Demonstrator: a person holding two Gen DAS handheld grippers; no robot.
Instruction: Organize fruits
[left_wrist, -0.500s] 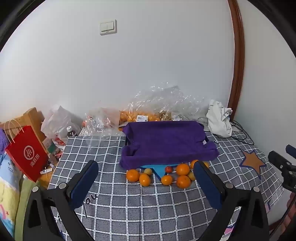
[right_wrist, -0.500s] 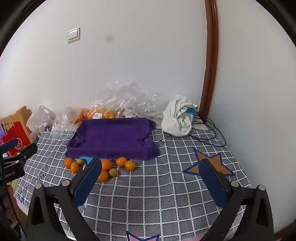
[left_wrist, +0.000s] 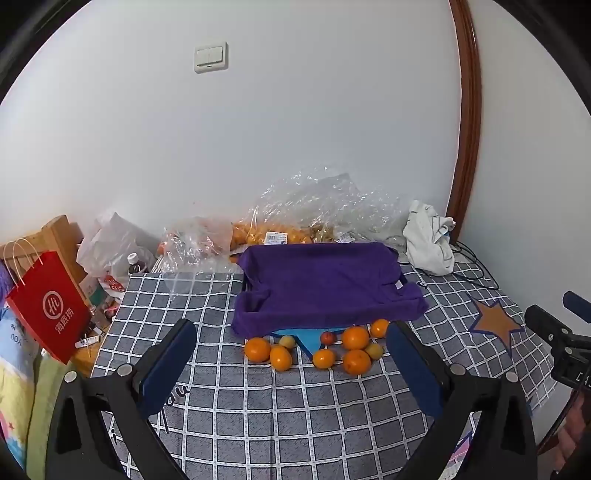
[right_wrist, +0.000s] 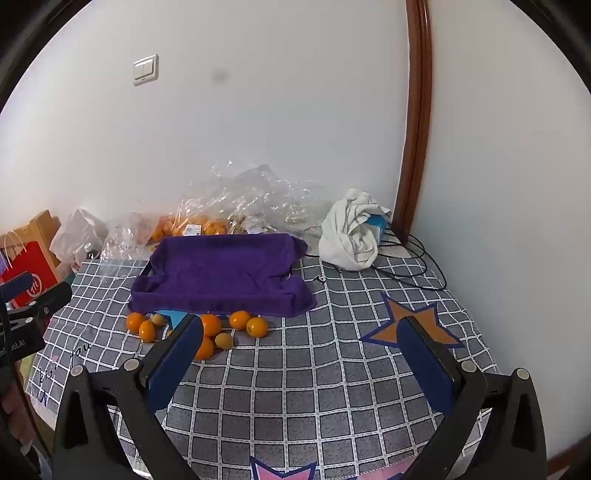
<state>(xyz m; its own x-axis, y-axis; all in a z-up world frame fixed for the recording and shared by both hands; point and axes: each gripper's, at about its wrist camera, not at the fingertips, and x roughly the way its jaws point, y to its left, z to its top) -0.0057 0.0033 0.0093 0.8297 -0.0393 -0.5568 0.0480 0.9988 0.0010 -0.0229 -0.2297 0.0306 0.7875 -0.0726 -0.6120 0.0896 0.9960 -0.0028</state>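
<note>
Several oranges (left_wrist: 355, 337) and smaller yellow and red fruits lie in a loose cluster on the checked tablecloth (left_wrist: 258, 406), just in front of a tray draped in a purple towel (left_wrist: 321, 284). The same oranges (right_wrist: 240, 319) and purple towel (right_wrist: 221, 273) show in the right wrist view. My left gripper (left_wrist: 291, 354) is open and empty, held above the cloth short of the fruit. My right gripper (right_wrist: 301, 354) is open and empty, to the right of the cluster; its left finger (right_wrist: 177, 354) hides part of the fruit.
Clear plastic bags (left_wrist: 314, 206) holding more oranges lie against the wall behind the tray. A white crumpled cloth (left_wrist: 428, 236) and black cables sit at the back right. A red paper bag (left_wrist: 48, 302) and clutter stand off the table's left edge.
Both grippers have shifted only slightly; the fruit and the tray have not moved.
</note>
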